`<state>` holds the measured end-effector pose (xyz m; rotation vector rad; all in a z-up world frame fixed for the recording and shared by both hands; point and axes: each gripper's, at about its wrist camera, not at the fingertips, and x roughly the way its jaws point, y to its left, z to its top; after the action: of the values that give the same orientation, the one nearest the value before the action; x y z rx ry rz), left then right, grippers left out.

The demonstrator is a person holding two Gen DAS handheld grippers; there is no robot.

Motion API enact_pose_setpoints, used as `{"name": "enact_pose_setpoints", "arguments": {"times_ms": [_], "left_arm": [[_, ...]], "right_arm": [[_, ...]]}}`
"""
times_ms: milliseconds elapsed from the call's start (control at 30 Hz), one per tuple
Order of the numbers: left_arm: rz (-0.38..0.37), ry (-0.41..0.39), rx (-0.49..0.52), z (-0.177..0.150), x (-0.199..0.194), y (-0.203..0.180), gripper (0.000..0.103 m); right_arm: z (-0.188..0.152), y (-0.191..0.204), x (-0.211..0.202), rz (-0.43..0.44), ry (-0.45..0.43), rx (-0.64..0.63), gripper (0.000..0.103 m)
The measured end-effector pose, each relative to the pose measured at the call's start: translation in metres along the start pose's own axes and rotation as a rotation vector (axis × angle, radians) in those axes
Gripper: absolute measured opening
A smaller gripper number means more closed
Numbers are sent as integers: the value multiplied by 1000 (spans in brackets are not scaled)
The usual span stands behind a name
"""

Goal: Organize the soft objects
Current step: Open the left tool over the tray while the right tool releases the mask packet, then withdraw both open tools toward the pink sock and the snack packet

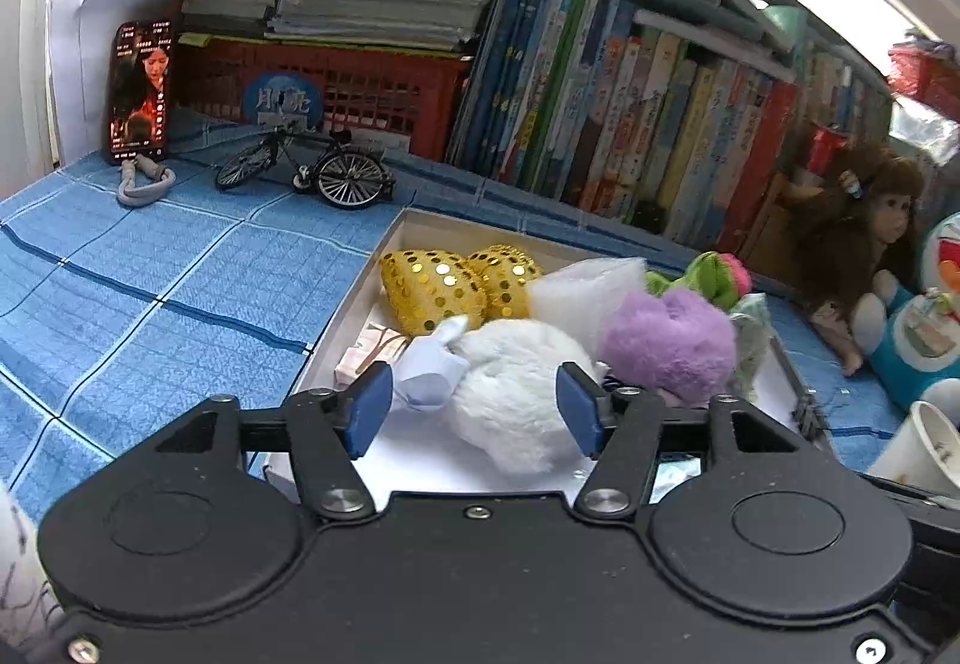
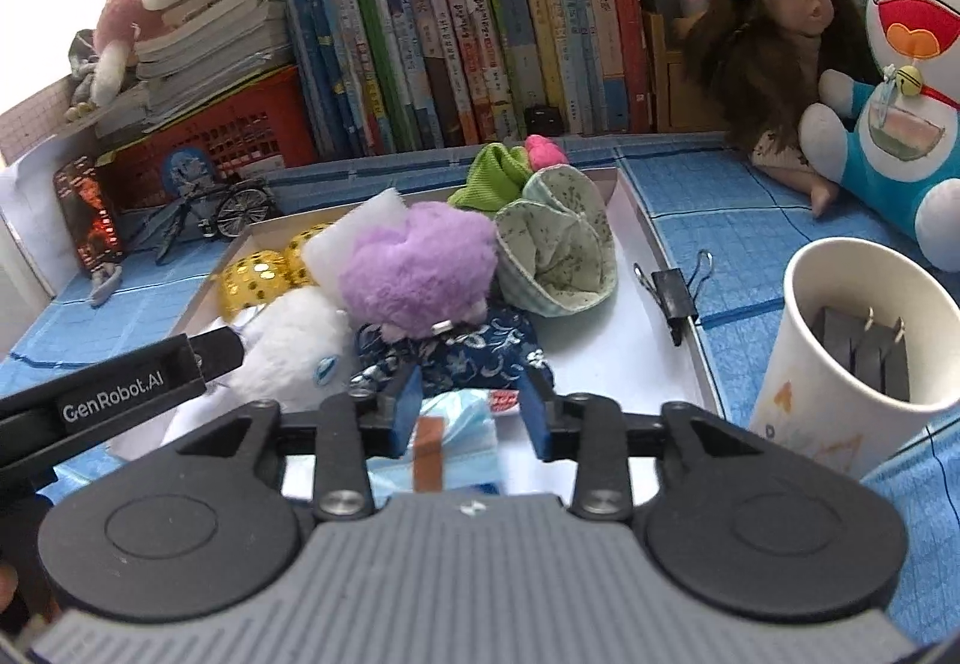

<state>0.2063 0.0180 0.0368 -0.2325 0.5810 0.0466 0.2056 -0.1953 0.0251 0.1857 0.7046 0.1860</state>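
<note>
A shallow white box (image 1: 354,304) on the blue cloth holds soft things: gold sequinned pieces (image 1: 438,286), a white foam block (image 1: 582,286), a purple plush (image 1: 666,340) and a green and pink toy (image 1: 714,274). My left gripper (image 1: 474,409) is open, and a white fluffy plush (image 1: 510,400) lies in the box between its blue pads. My right gripper (image 2: 471,415) is open over the box's near end. A light blue mask pack (image 2: 462,442) lies between its fingers, and a dark blue floral pouch (image 2: 462,352) sits just beyond. A green-patterned cloth piece (image 2: 558,250) sits behind the pouch.
A paper cup (image 2: 858,346) holding binder clips stands right of the box, and a black binder clip (image 2: 672,292) grips the box rim. A doll (image 2: 774,46) and a blue cat plush (image 2: 900,94) sit at the right. A phone (image 1: 141,88), a model bicycle (image 1: 312,166), a red crate (image 1: 336,88) and books line the back.
</note>
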Motion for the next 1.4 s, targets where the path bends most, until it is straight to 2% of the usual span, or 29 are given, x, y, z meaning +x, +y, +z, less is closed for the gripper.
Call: {"name": "enact_pose_setpoints", "arguments": {"times_ms": [333,500,733,1400], "left_arm": [[-56,-77,53,-9,-55,3,77],[-64,-88,56,-17,-76,12,77],[-63,-99,41,-37,-103,31,78],[9,-104,97,-94,-141,70,78]], "right_arm": [[-1,-3,-29,107,25,26,70],[-3,-6,-40,137,34,48,76],[-7,-6,-42,238,111,105,81],[-25,34,-32,298,216,61,84]]}}
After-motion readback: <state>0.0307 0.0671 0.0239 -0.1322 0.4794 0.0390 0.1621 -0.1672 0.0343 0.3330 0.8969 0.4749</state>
